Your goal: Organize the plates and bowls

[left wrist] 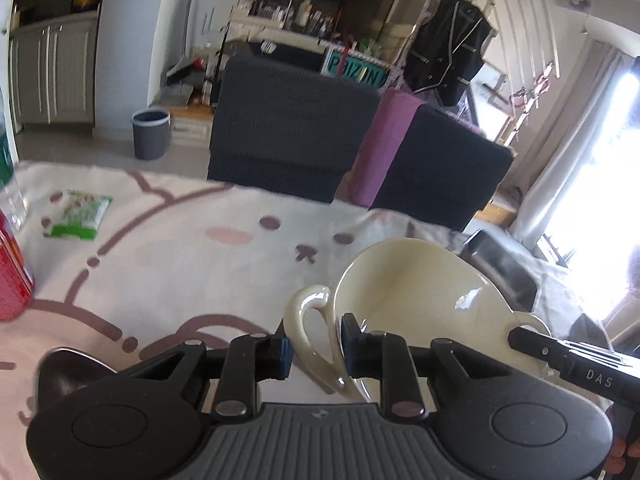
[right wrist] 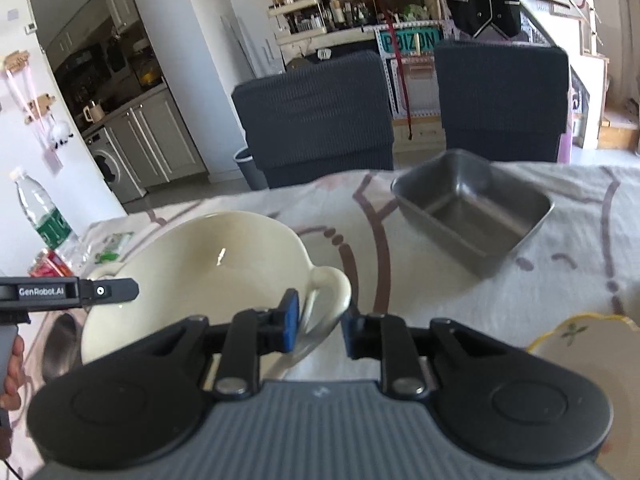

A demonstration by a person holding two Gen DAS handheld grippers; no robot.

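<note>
A cream bowl [left wrist: 412, 280] with a loop handle on each side hangs tilted above the tablecloth, carried between both grippers. My left gripper [left wrist: 316, 350] is shut on the near handle [left wrist: 308, 320], its blue pads on either side of the loop. The other gripper's black finger [left wrist: 560, 356] reaches the far handle from the right. In the right wrist view the same bowl [right wrist: 192, 272] fills the left middle, and my right gripper [right wrist: 320, 328] is shut on its handle [right wrist: 332, 292]. The left gripper's finger [right wrist: 80, 292] comes in from the left edge.
A grey metal rectangular pan [right wrist: 472, 212] stands further back on the right. A yellow-rimmed plate [right wrist: 580, 360] lies at the lower right. A dark metal dish [left wrist: 72, 368] sits under the left gripper. A red can [left wrist: 12, 272], water bottle [right wrist: 40, 212] and green packet [left wrist: 78, 214] occupy the left. Two dark chairs [left wrist: 288, 128] stand behind.
</note>
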